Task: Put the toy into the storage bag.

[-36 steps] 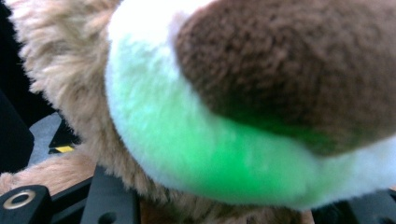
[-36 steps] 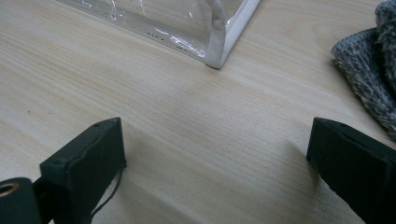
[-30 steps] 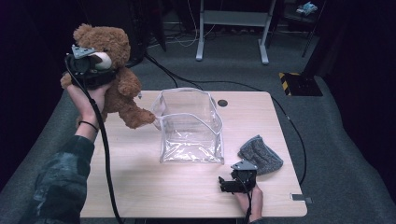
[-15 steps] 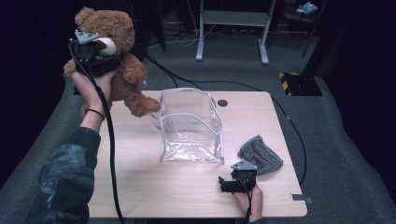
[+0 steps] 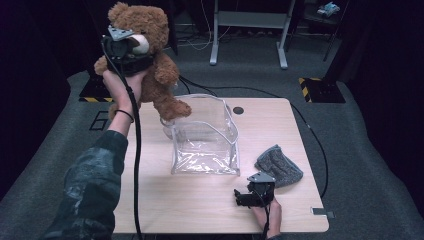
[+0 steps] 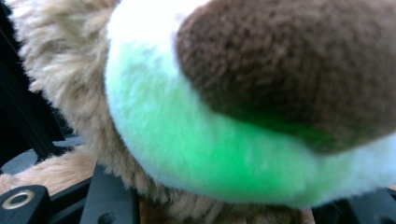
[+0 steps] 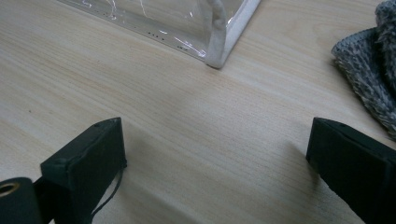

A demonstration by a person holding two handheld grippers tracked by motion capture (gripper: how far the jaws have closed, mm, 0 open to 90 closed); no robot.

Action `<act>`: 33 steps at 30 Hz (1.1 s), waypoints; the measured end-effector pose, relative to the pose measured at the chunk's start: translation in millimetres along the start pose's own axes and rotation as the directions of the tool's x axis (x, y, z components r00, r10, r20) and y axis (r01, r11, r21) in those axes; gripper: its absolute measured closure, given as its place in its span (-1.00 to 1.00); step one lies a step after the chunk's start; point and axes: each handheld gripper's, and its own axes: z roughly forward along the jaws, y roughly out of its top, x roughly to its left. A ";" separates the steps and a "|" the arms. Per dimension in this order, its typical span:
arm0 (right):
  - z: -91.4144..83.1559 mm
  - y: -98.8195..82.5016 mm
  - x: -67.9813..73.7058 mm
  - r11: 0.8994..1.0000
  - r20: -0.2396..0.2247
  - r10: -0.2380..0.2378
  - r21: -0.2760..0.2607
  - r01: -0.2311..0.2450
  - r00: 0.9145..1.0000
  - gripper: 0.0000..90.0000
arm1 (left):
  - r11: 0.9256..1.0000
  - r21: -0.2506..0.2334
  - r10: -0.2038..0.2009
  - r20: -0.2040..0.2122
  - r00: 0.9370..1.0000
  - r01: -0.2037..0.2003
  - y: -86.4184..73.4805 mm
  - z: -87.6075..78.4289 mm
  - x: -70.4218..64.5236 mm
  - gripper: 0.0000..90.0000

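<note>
A brown teddy bear [image 5: 150,55] hangs in the air above the table's far left corner, held by my left gripper [image 5: 131,50], which is shut on its head by the white muzzle. In the left gripper view the muzzle [image 6: 196,154] and dark nose [image 6: 289,60] press close against the camera. One bear foot [image 5: 175,109] dangles just over the rim of the clear plastic bag [image 5: 205,140], which stands open in the middle of the table. My right gripper [image 5: 246,196] rests on the table near the front edge, jaws wide open on bare wood [image 7: 210,154], with the bag's corner [image 7: 217,51] ahead of it.
A grey knitted cloth [image 5: 278,165] lies right of the bag, beside the right gripper; its edge [image 7: 369,79] shows in the right gripper view. A small dark round hole [image 5: 238,110] sits in the tabletop at the back. Metal stand legs [image 5: 250,35] and dark floor lie beyond.
My left hand has lifted the bear up and to the right, bringing its foot over the bag's rim. The right gripper has stayed still.
</note>
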 end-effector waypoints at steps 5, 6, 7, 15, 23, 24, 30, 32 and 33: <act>-0.2 0.1 -0.4 1.000 -0.009 -0.008 0.003 0.008 1.000 -0.91 | 1.000 0.007 -0.004 0.036 0.999 0.004 -1.9 12.2 -18.1 0.00; -0.1 0.0 -0.4 1.000 -0.009 -0.009 0.001 0.009 1.000 -0.91 | 1.000 0.007 -0.002 0.041 0.999 0.002 -1.6 14.4 -21.9 0.00; -0.2 0.0 -0.4 1.000 -0.016 -0.010 0.002 0.010 1.000 -0.91 | 1.000 0.012 0.008 0.044 0.999 -0.009 -1.0 16.0 -25.1 0.00; -0.3 0.0 -0.3 1.000 -0.017 -0.010 0.002 0.010 1.000 -0.92 | 1.000 -0.003 0.021 0.087 0.996 -0.021 -0.1 29.2 -49.6 -0.01; -0.5 -0.2 -0.9 1.000 -0.018 -0.024 0.005 0.024 1.000 -0.91 | 1.000 -0.019 0.025 0.150 0.988 -0.022 -4.5 43.7 -75.6 -0.01; -0.5 -0.3 -0.9 1.000 -0.018 -0.024 0.004 0.024 1.000 -0.91 | 1.000 -0.017 0.024 0.165 0.986 -0.021 -7.2 48.3 -80.3 -0.02; -1.0 -0.5 0.2 1.000 -0.018 -0.012 0.007 0.012 1.000 -0.91 | 1.000 -0.007 0.024 0.181 0.983 -0.023 -13.4 58.5 -92.1 -0.02; -0.9 -0.4 -0.6 1.000 -0.018 -0.019 0.003 0.019 1.000 -0.91 | 1.000 -0.010 0.006 0.194 0.981 -0.004 -17.0 63.9 -98.6 -0.02; -0.9 -0.3 -1.0 1.000 -0.018 -0.024 0.002 0.024 1.000 -0.91 | 1.000 -0.007 -0.003 0.199 0.980 0.004 -18.1 65.7 -100.1 -0.02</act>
